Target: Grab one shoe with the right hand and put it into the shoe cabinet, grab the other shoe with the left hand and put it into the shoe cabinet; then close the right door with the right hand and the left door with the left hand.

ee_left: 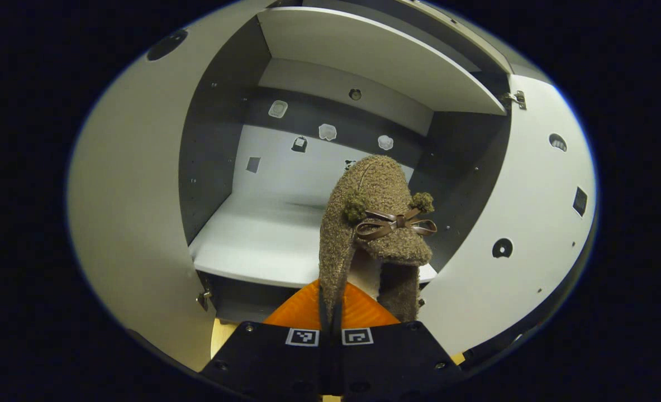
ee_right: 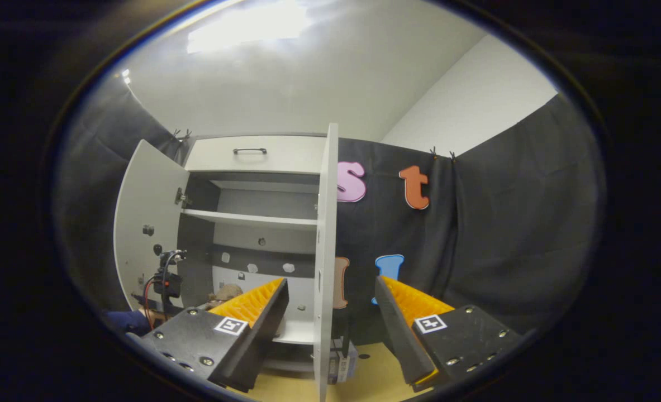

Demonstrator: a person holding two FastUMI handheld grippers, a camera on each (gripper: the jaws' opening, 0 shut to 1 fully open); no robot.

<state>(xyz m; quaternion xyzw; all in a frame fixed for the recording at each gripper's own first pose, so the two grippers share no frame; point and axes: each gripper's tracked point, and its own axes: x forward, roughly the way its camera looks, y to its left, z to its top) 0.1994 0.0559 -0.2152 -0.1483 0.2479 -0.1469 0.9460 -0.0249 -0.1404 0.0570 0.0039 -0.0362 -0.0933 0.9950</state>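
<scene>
The shoe cabinet (ee_right: pixel 252 162) stands against the black cloth wall with both doors swung open; in the right gripper view it has a drawer with a dark handle on top, an upper shelf (ee_right: pixel 249 219) below that, and a lower compartment. Its right door (ee_right: pixel 326 251) stands edge-on between the right gripper's fingers, and its left door (ee_right: pixel 148 218) opens out to the far side.

In the left gripper view the camera looks straight into the lower compartment, whose pale bottom shelf (ee_left: pixel 252 240) lies bare on its left half, with the left door (ee_left: pixel 123 212) and the right door (ee_left: pixel 520 223) flanking the opening.

The left gripper (ee_left: pixel 330 321) has its orange fingers pinched together on the heel edge of a brown fuzzy shoe (ee_left: pixel 375 223) (it has a small leather bow and two pompoms), held toe-up over the front edge of the bottom shelf, towards its right side.

The right gripper (ee_right: pixel 330 312) is spread wide with nothing between its fingers but the door edge, which it does not touch.
</scene>
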